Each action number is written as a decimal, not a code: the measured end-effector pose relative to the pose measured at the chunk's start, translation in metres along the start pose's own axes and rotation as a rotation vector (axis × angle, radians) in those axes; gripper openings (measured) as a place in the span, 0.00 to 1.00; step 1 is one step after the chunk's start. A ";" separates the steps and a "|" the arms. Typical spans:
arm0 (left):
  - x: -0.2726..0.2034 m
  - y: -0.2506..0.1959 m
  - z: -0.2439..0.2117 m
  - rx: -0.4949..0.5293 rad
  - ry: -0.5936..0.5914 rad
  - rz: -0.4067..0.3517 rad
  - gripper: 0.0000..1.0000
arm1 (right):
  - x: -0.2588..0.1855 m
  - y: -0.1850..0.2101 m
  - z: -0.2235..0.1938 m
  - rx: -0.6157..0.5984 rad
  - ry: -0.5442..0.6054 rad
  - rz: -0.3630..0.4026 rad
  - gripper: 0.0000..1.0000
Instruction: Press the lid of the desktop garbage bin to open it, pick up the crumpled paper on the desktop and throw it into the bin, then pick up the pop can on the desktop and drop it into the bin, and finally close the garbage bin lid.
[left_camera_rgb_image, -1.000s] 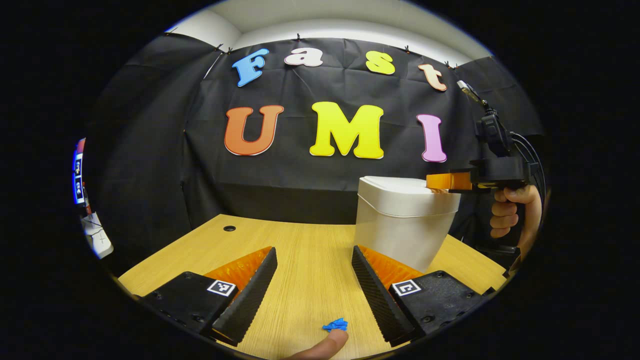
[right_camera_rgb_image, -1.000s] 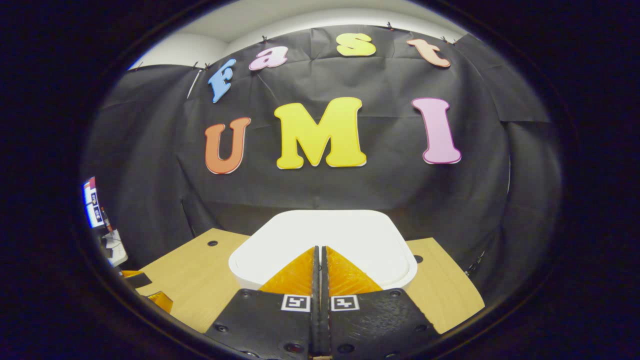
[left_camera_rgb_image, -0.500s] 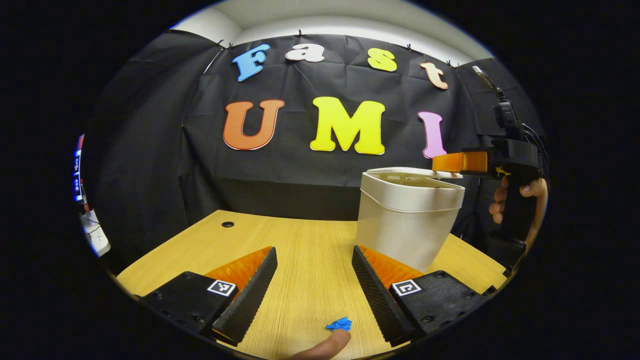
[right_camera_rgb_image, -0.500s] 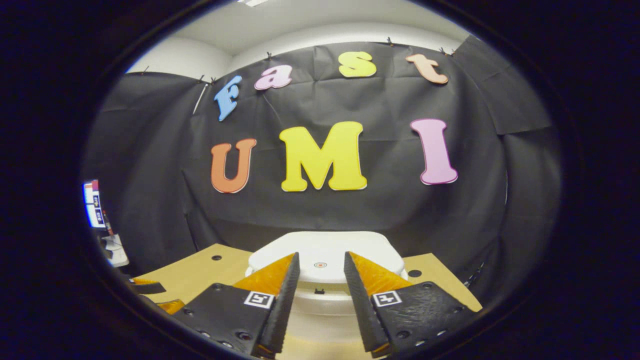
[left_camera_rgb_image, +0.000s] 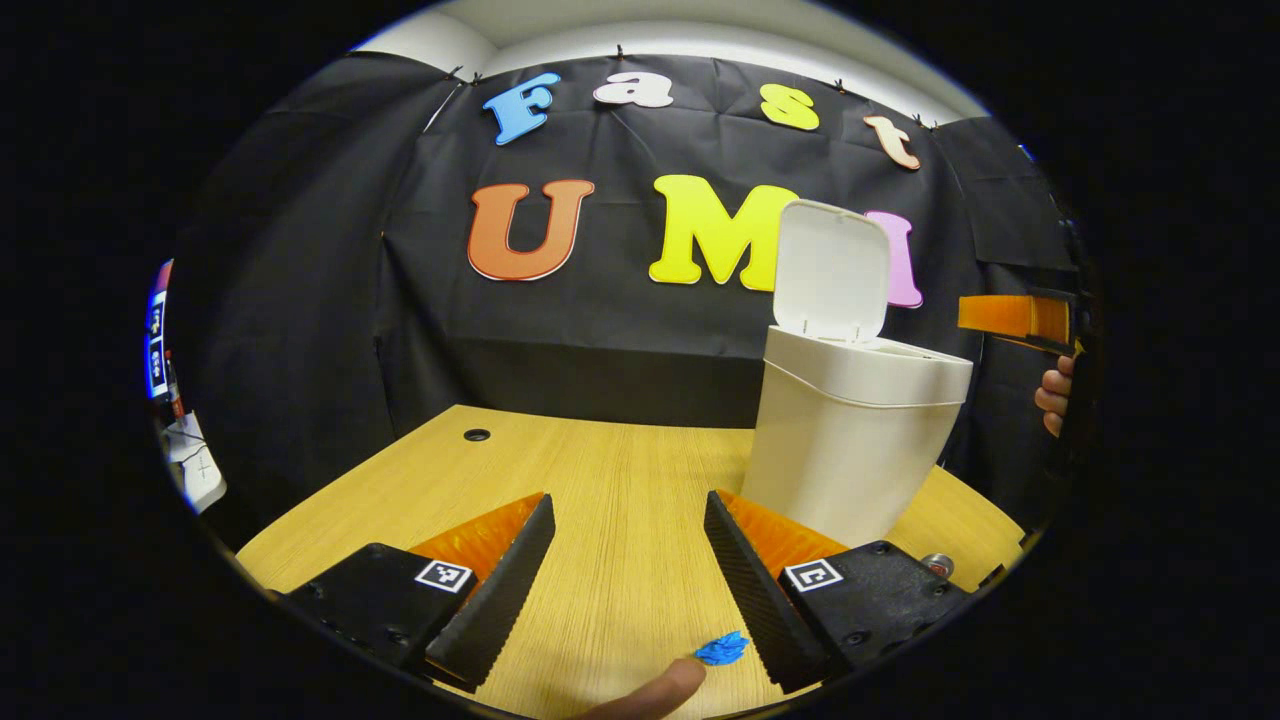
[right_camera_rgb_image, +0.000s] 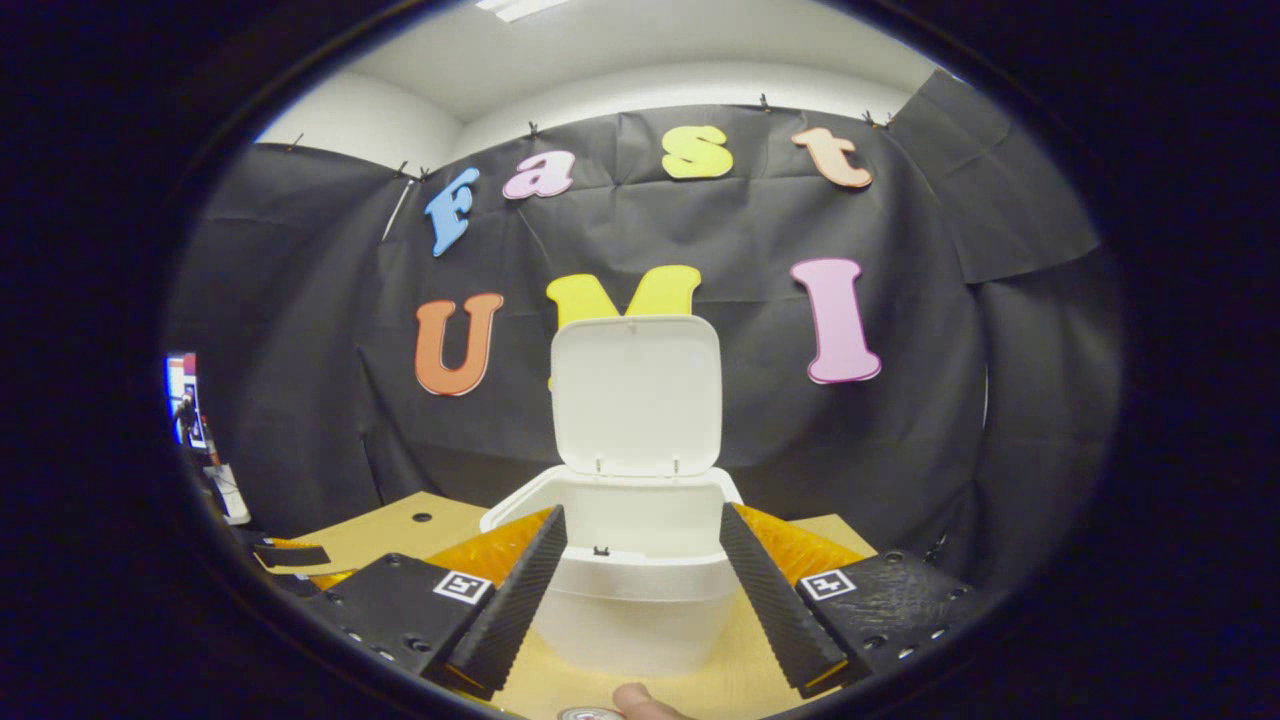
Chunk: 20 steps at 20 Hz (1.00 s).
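Hovering low over the wooden desk (left_camera_rgb_image: 600, 480), the left gripper (left_camera_rgb_image: 628, 580) has its jaws spread wide, empty, with a small blue crumpled paper (left_camera_rgb_image: 722, 649) lying just beside its right finger. Farther off, the right gripper (right_camera_rgb_image: 640, 590) also gapes wide before the white bin (right_camera_rgb_image: 640, 590), whose lid (right_camera_rgb_image: 637, 395) stands upright, open.

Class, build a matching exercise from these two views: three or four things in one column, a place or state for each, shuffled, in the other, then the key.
1. bin lid
2. blue paper scrap
3. left gripper
4. desk hole

A. fingers apart, holding nothing
B. standing upright, open
C. far left of the desktop
D. lying beside a fingertip

Pairs: 1-B, 2-D, 3-A, 4-C
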<state>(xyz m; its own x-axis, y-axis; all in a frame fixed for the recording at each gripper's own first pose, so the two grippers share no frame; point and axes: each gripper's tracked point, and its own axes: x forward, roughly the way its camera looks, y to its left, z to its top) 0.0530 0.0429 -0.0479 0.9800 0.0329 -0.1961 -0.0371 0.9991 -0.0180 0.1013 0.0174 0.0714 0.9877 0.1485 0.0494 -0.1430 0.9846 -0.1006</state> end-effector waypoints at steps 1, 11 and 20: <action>0.001 -0.006 -0.001 -0.004 0.003 -0.023 0.98 | -0.004 -0.001 -0.002 -0.011 -0.003 -0.005 0.92; 0.021 -0.026 -0.074 0.108 0.234 -0.029 0.98 | -0.064 -0.017 -0.033 -0.168 -0.059 -0.043 0.95; 0.017 -0.052 -0.164 0.135 0.420 -0.058 0.96 | -0.093 -0.047 -0.080 -0.149 -0.036 -0.044 0.95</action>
<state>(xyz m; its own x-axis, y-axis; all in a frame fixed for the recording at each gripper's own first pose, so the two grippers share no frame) 0.0398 -0.0130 -0.2115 0.8145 -0.0088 -0.5801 0.0693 0.9942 0.0822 0.0216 -0.0505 -0.0083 0.9894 0.1119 0.0927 -0.0864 0.9660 -0.2439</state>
